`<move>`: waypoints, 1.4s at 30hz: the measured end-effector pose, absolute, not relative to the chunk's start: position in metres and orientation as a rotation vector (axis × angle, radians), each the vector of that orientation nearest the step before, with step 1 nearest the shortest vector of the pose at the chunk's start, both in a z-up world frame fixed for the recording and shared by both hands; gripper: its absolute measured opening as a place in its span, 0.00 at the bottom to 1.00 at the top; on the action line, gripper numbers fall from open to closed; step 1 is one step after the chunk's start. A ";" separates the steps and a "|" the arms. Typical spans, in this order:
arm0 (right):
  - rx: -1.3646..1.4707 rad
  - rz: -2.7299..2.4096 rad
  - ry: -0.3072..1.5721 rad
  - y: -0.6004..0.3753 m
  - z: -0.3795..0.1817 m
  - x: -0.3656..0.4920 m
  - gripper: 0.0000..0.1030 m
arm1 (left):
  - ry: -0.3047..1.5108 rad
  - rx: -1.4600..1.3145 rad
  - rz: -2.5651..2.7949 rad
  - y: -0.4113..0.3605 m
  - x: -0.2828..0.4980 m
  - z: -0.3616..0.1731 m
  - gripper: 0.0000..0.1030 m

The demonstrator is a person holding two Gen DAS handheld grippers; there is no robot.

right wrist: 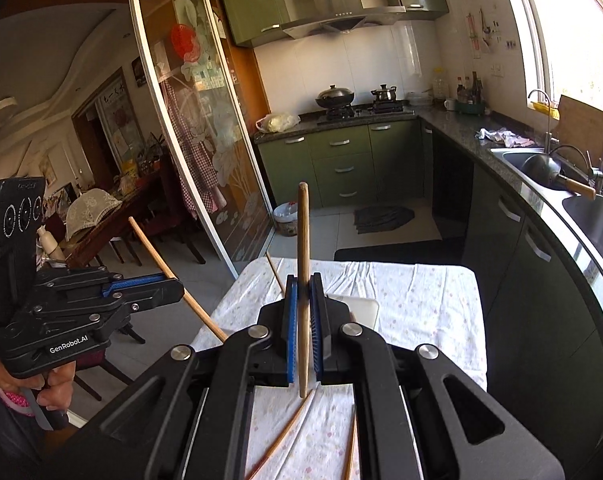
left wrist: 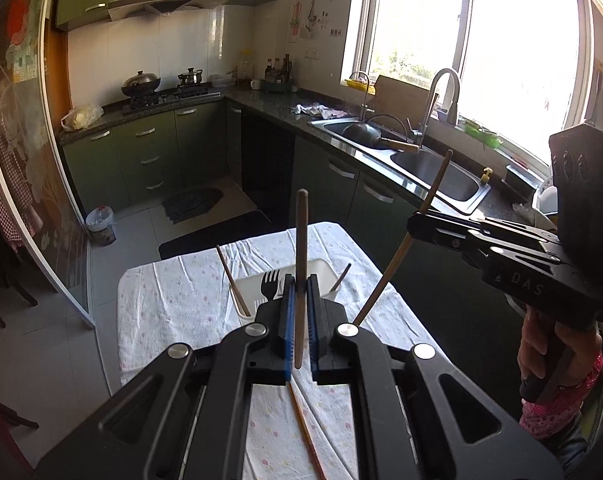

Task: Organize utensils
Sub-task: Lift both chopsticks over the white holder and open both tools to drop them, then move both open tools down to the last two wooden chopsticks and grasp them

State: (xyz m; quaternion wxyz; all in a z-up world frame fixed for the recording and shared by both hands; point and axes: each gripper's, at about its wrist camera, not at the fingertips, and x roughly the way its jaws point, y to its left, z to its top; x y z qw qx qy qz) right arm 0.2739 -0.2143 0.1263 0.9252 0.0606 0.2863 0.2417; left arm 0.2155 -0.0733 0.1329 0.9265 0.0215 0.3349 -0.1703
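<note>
Chopsticks are held by both grippers above the cloth-covered table. One wooden chopstick is clamped upright between the blue pads of the left gripper; a second chopstick is pinched in the same upright way by the right gripper. On the table, a white tray is seen holding a black fork and two more leaning chopsticks. Loose chopsticks are left lying on the cloth close below the grippers.
</note>
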 end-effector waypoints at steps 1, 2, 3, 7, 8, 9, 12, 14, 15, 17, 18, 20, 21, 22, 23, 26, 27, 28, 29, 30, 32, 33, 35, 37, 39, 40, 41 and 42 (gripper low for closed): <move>0.126 0.486 0.573 -0.214 0.132 0.279 0.07 | 0.670 0.039 -0.343 -0.072 0.219 0.140 0.05; 0.128 0.475 0.558 -0.214 0.138 0.285 0.07 | 0.654 0.035 -0.338 -0.071 0.223 0.146 0.05; 0.128 0.468 0.545 -0.214 0.143 0.291 0.07 | 0.639 0.029 -0.331 -0.070 0.227 0.152 0.05; 0.107 0.415 0.517 -0.207 0.150 0.317 0.07 | 0.592 0.024 -0.298 -0.069 0.246 0.159 0.05; 0.100 0.402 0.519 -0.204 0.149 0.325 0.07 | 0.591 0.023 -0.291 -0.070 0.253 0.156 0.05; 0.094 0.393 0.524 -0.201 0.145 0.331 0.07 | 0.597 0.023 -0.287 -0.070 0.260 0.152 0.05; 0.074 0.389 0.569 -0.191 0.128 0.353 0.07 | 0.647 0.021 -0.274 -0.072 0.282 0.130 0.05; 0.048 0.383 0.599 -0.183 0.112 0.362 0.07 | 0.692 0.026 -0.266 -0.073 0.296 0.112 0.05; 0.035 0.382 0.614 -0.180 0.105 0.366 0.07 | 0.714 0.026 -0.261 -0.074 0.301 0.104 0.05; 0.020 0.386 0.641 -0.174 0.091 0.373 0.07 | 0.756 0.026 -0.261 -0.074 0.311 0.087 0.05; 0.010 0.388 0.652 -0.172 0.087 0.375 0.07 | 0.774 0.025 -0.262 -0.073 0.314 0.080 0.05; 0.000 0.388 0.665 -0.169 0.078 0.376 0.07 | 0.797 0.024 -0.263 -0.072 0.319 0.071 0.05; -0.002 0.388 0.667 -0.168 0.076 0.376 0.07 | 0.802 0.028 -0.262 -0.071 0.320 0.068 0.05; -0.003 0.389 0.667 -0.169 0.074 0.374 0.07 | 0.802 0.027 -0.259 -0.070 0.320 0.065 0.06; -0.002 0.391 0.666 -0.169 0.074 0.373 0.07 | 0.806 0.026 -0.258 -0.069 0.320 0.064 0.06; 0.008 0.402 0.649 -0.174 0.077 0.362 0.11 | 0.806 0.025 -0.263 -0.065 0.312 0.063 0.17; 0.013 0.407 0.640 -0.176 0.079 0.356 0.12 | 0.803 0.027 -0.263 -0.064 0.307 0.064 0.24; 0.019 0.416 0.633 -0.178 0.082 0.351 0.12 | 0.800 0.029 -0.264 -0.063 0.302 0.065 0.26; 0.026 0.427 0.625 -0.181 0.084 0.344 0.13 | 0.799 0.036 -0.265 -0.063 0.297 0.066 0.26; 0.031 0.437 0.615 -0.184 0.087 0.335 0.14 | 0.799 0.043 -0.267 -0.063 0.291 0.065 0.26; 0.032 0.458 0.600 -0.189 0.089 0.316 0.20 | 0.813 0.046 -0.275 -0.063 0.277 0.060 0.31; 0.030 0.469 0.599 -0.191 0.088 0.305 0.25 | 0.830 0.051 -0.281 -0.063 0.269 0.055 0.36; 0.020 0.490 0.619 -0.194 0.079 0.285 0.29 | 0.876 0.077 -0.290 -0.065 0.255 0.038 0.41; 0.006 0.507 0.654 -0.194 0.063 0.267 0.30 | 0.944 0.102 -0.291 -0.068 0.242 0.012 0.41; 0.004 0.524 0.697 -0.196 0.043 0.251 0.30 | 1.034 0.125 -0.298 -0.073 0.231 -0.022 0.41; 0.005 0.530 0.718 -0.197 0.033 0.245 0.30 | 1.081 0.134 -0.306 -0.076 0.228 -0.038 0.41; 0.004 0.534 0.741 -0.199 0.022 0.239 0.31 | 1.123 0.141 -0.314 -0.078 0.223 -0.056 0.41; 0.000 0.535 0.767 -0.201 0.011 0.236 0.35 | 1.164 0.149 -0.312 -0.081 0.221 -0.072 0.41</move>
